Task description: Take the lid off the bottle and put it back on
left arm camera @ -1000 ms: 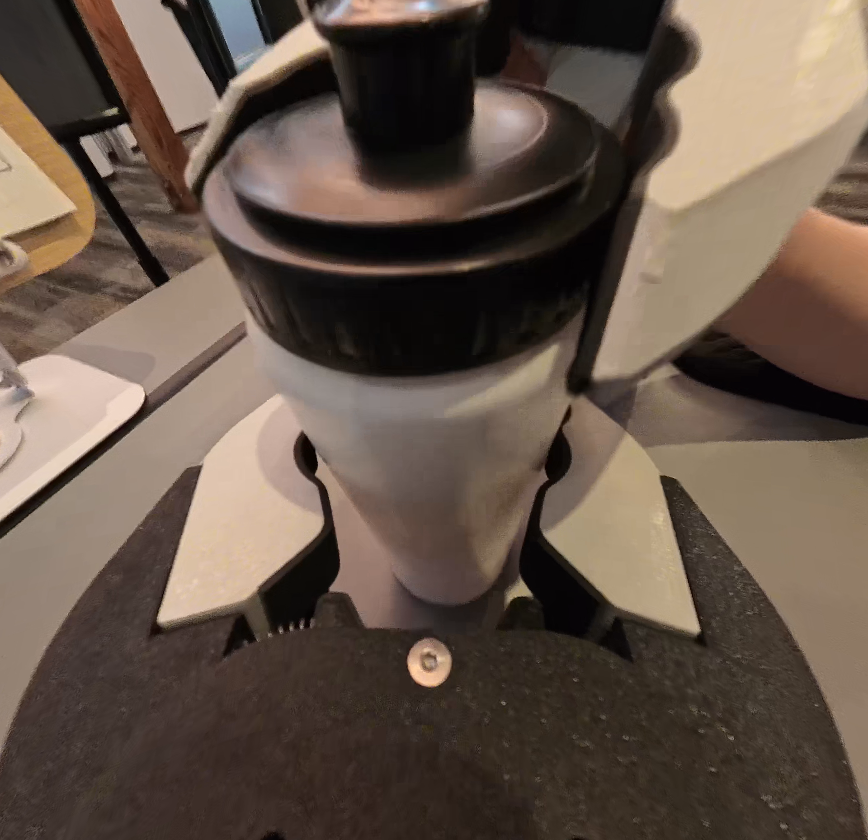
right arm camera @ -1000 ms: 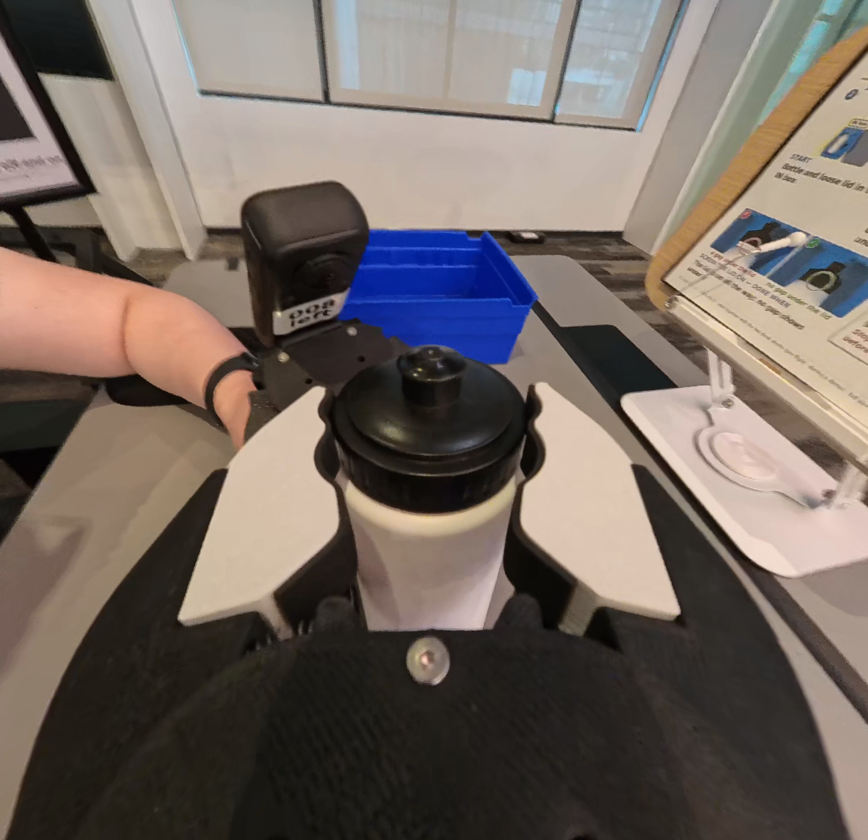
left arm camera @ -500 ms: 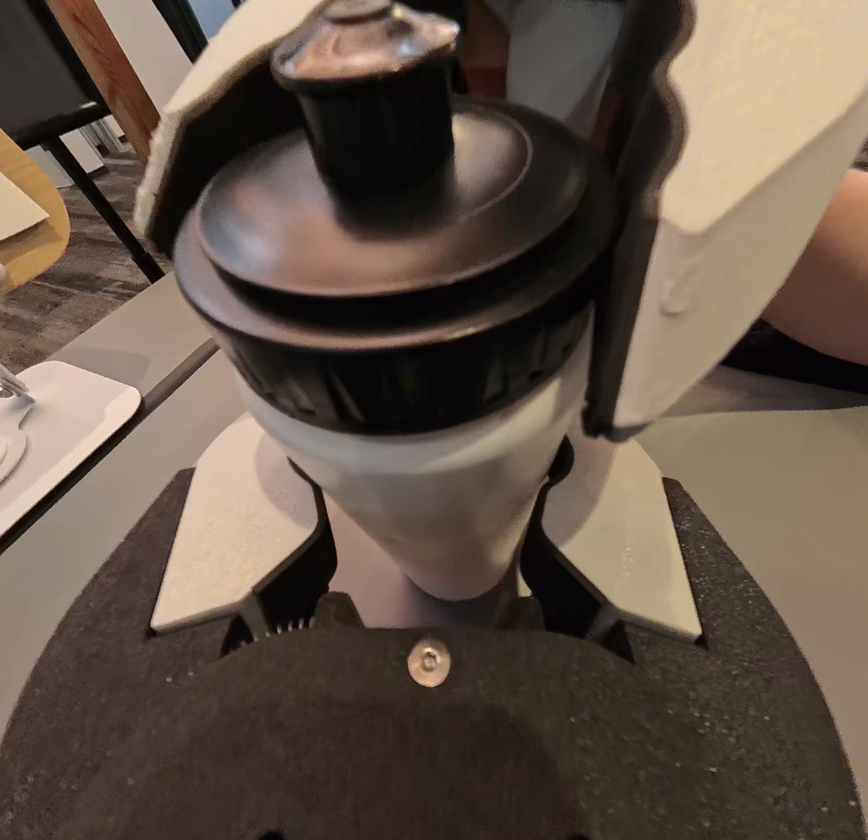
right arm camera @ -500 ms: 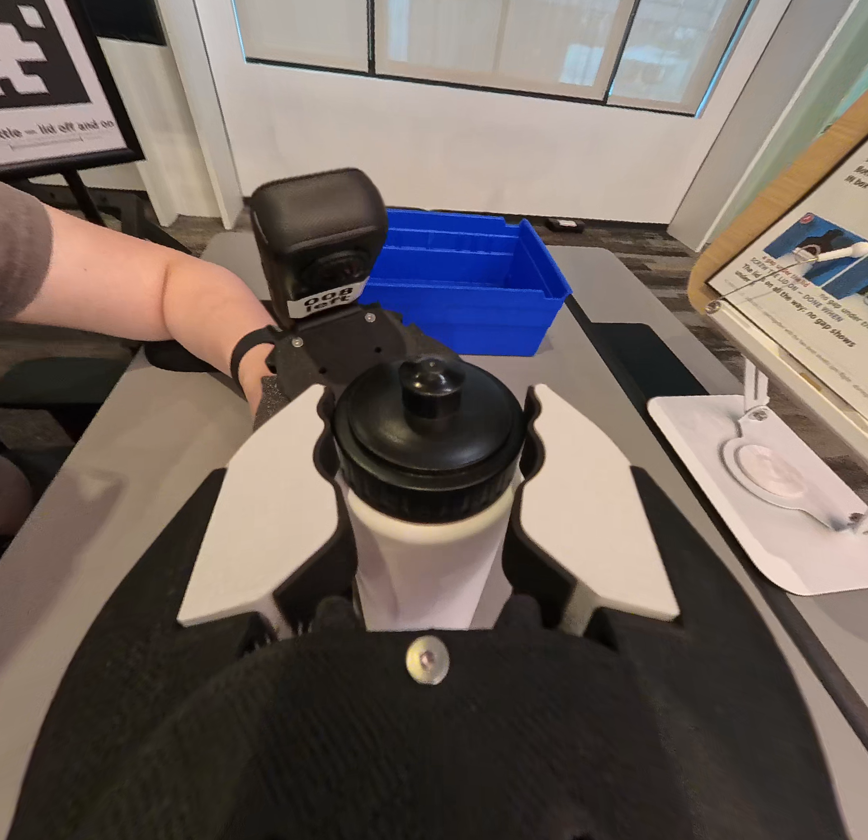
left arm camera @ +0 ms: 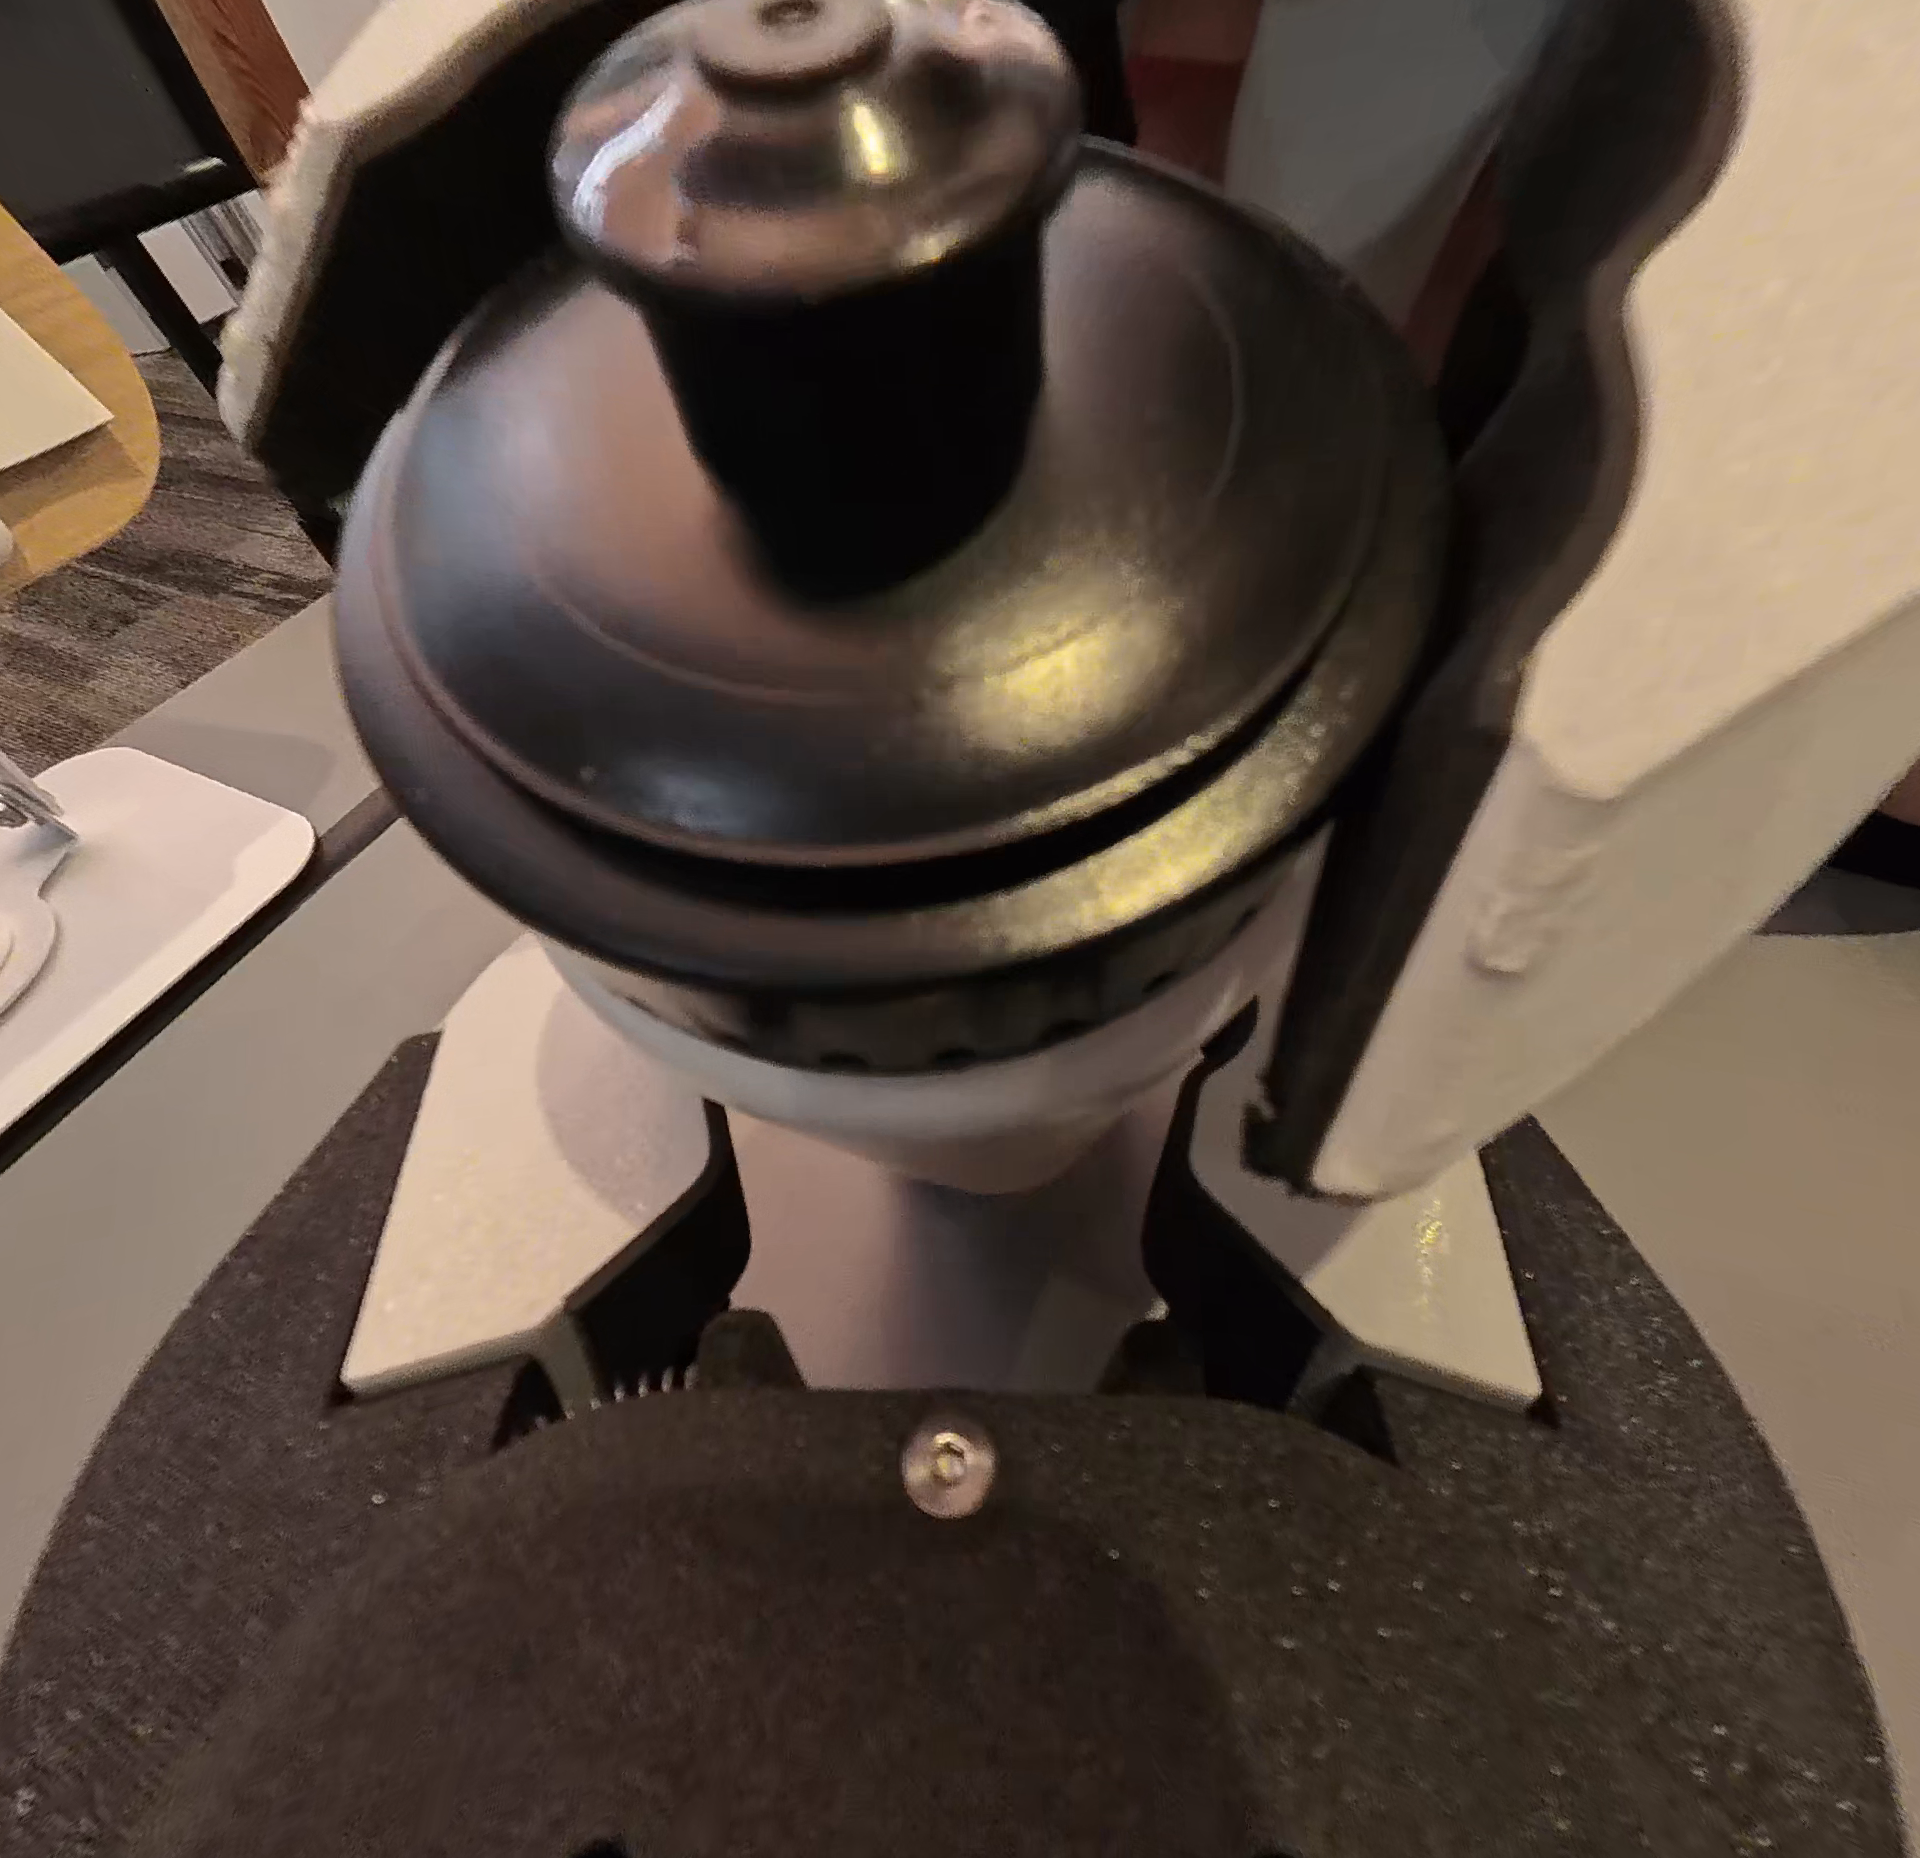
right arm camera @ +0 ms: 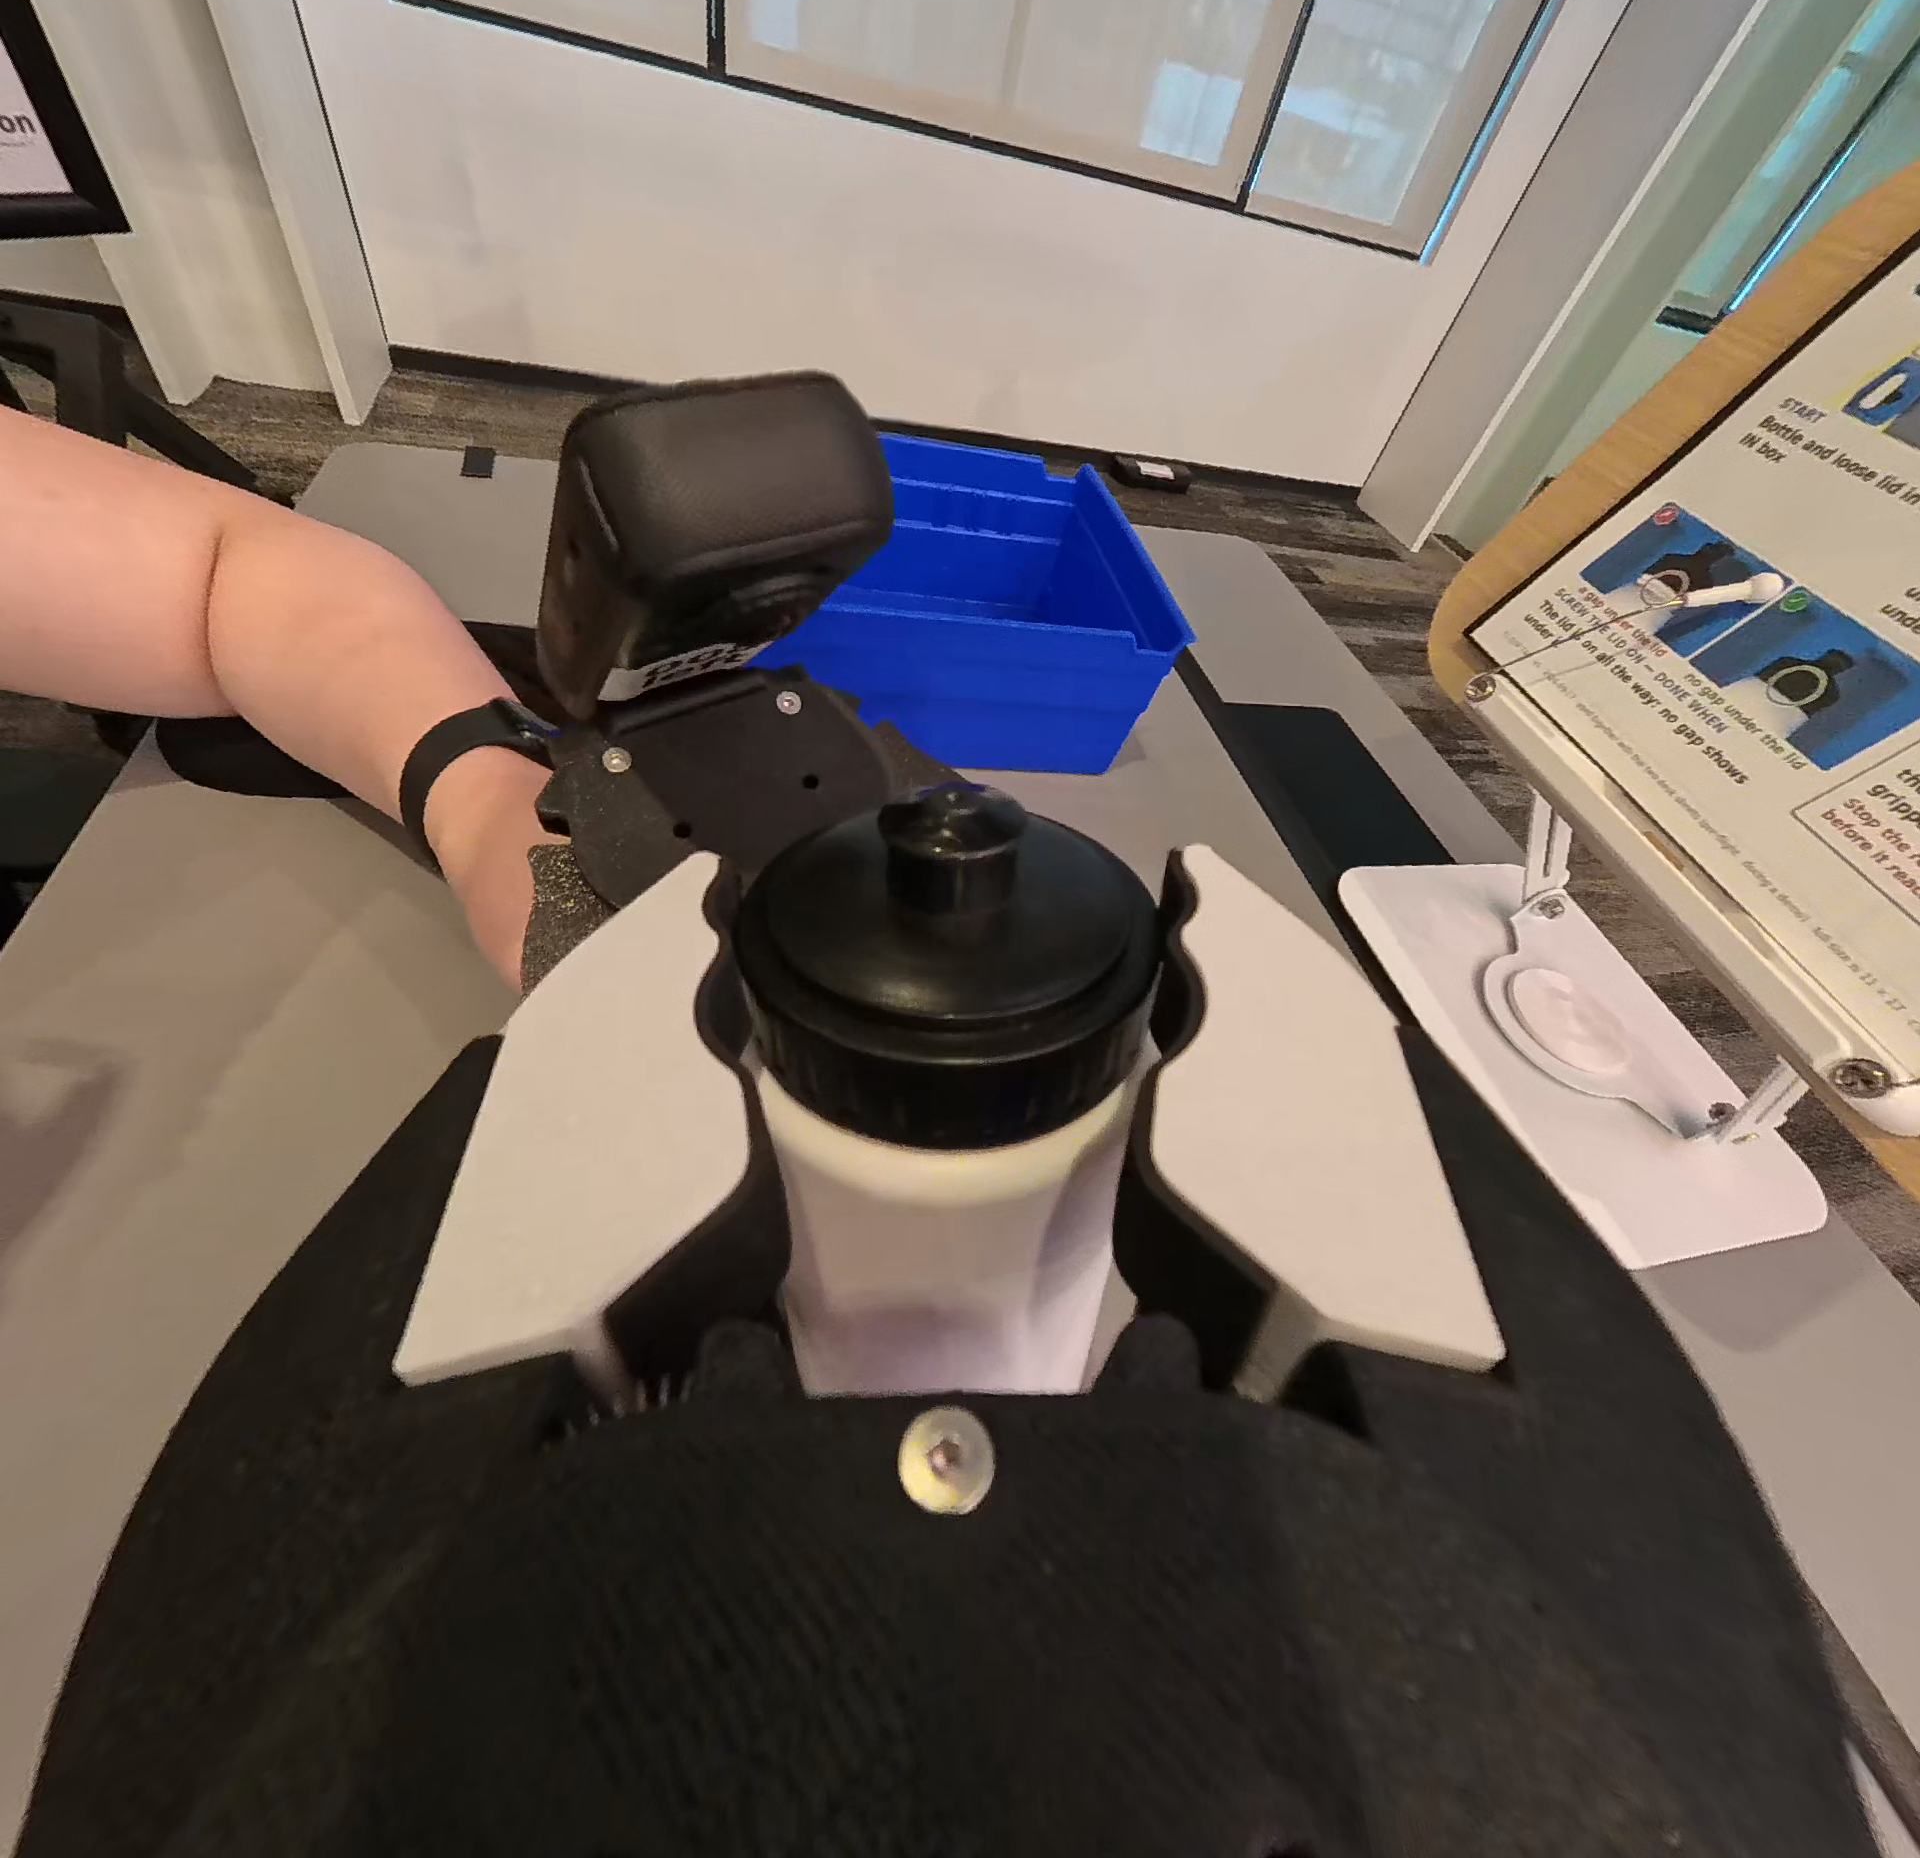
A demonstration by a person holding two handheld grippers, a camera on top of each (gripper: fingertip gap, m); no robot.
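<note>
Right gripper (right arm camera: 951, 987) is clamped on the black lid (right arm camera: 945, 977) while left gripper (left arm camera: 940, 1164) pinches the white bottle (left arm camera: 935, 1102) body below, bottle tilted above the table (right arm camera: 208, 1081); judged risk: cross-threading or slippage from that tilt.

In the left wrist view the black lid (left arm camera: 894, 603) now fills more of the picture and shows more of its top, and less of the white bottle (left arm camera: 935, 1112) is seen under it than a second ago. The right gripper (left arm camera: 935, 478) fingers reach lower beside the lid. In the right wrist view the left gripper (right arm camera: 727, 769) leans more to the right and hides more of the blue bin (right arm camera: 997, 645).
</note>
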